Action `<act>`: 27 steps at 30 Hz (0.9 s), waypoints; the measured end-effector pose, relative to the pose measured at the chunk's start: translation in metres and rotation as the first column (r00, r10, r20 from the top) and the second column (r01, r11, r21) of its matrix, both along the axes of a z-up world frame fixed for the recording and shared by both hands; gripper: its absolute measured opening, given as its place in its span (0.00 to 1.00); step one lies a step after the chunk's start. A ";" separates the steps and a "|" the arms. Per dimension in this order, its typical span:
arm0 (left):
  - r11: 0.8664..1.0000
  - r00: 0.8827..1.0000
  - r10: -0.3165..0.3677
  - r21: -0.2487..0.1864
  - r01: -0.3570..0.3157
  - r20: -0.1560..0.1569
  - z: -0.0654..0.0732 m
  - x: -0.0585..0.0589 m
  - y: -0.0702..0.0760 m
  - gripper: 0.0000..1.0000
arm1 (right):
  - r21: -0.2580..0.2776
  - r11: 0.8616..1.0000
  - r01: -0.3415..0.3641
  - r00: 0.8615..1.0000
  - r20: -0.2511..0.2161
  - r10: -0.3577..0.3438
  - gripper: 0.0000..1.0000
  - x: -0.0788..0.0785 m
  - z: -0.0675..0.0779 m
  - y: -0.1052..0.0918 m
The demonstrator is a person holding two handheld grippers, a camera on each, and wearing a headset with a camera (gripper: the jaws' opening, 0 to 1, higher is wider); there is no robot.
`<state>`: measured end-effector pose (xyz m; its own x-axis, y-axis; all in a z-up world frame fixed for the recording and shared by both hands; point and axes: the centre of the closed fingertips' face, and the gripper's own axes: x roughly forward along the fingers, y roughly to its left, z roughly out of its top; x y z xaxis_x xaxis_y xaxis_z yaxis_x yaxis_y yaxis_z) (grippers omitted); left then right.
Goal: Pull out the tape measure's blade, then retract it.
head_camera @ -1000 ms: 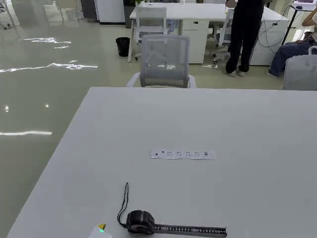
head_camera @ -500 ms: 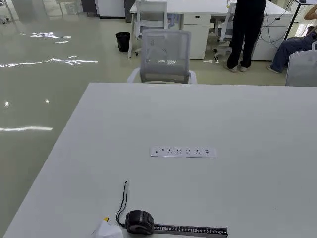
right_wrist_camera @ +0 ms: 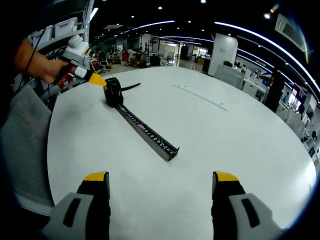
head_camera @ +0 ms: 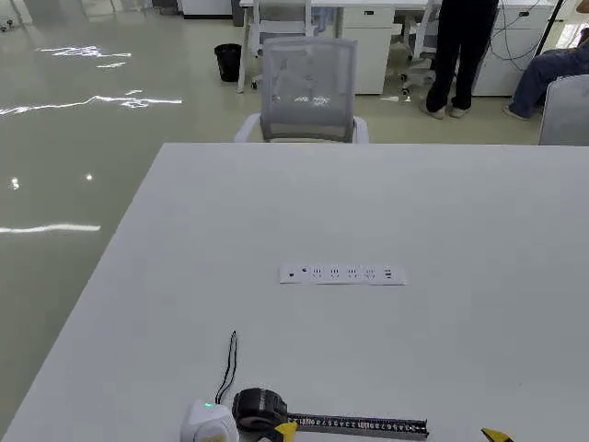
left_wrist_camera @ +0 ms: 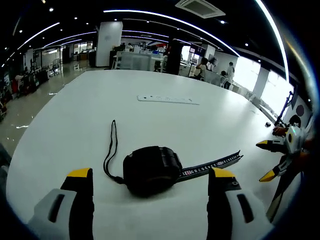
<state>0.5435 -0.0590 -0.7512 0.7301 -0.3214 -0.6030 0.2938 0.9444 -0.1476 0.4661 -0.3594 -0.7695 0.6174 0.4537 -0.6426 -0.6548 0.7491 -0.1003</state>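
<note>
tape measure (left_wrist_camera: 150, 170) | blade (right_wrist_camera: 147, 132) out | left gripper (left_wrist_camera: 151, 173) nearer, fingers (left_wrist_camera: 79, 200) spread | right gripper (right_wrist_camera: 161, 176) likewise

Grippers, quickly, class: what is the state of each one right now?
Left gripper: open, holding nothing; the tape measure lies just ahead of its jaws.
Right gripper: open, holding nothing.

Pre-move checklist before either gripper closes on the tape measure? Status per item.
1. Open left gripper: ok.
2. Open right gripper: ok.
3. The tape measure case centred ahead of the left jaws, not gripped: ok.
4. The blade pulled out, flat on the table: ok.
5. The blade tip between the right jaws: not ok, it lies ahead of them.
6. Blade lock engaged: cannot tell.
</note>
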 end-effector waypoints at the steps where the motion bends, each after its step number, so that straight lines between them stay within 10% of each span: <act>1: 1.000 1.000 0.007 0.006 -0.007 -0.001 -0.004 0.001 0.000 0.93 | 0.004 1.000 -0.008 1.000 0.004 0.008 0.84 0.003 0.000 0.001; 15: 0.999 0.999 0.036 0.026 -0.036 0.018 -0.010 0.012 -0.006 0.85 | -0.085 0.983 -0.164 0.987 -0.015 0.163 0.65 0.036 -0.012 0.018; 20: 0.999 0.999 0.029 0.037 -0.030 0.023 -0.010 0.016 -0.005 0.83 | -0.163 0.951 -0.264 0.965 -0.036 0.261 0.54 0.044 -0.021 0.024; 23: 0.998 0.999 0.019 0.059 -0.021 0.030 -0.011 0.018 -0.004 0.82 | -0.243 0.898 -0.367 0.930 -0.069 0.362 0.50 0.043 -0.031 0.030; 27: 0.997 0.999 0.016 0.070 -0.019 0.034 -0.012 0.019 -0.006 0.81 | -0.261 0.877 -0.403 0.915 -0.100 0.390 0.43 0.048 -0.036 0.032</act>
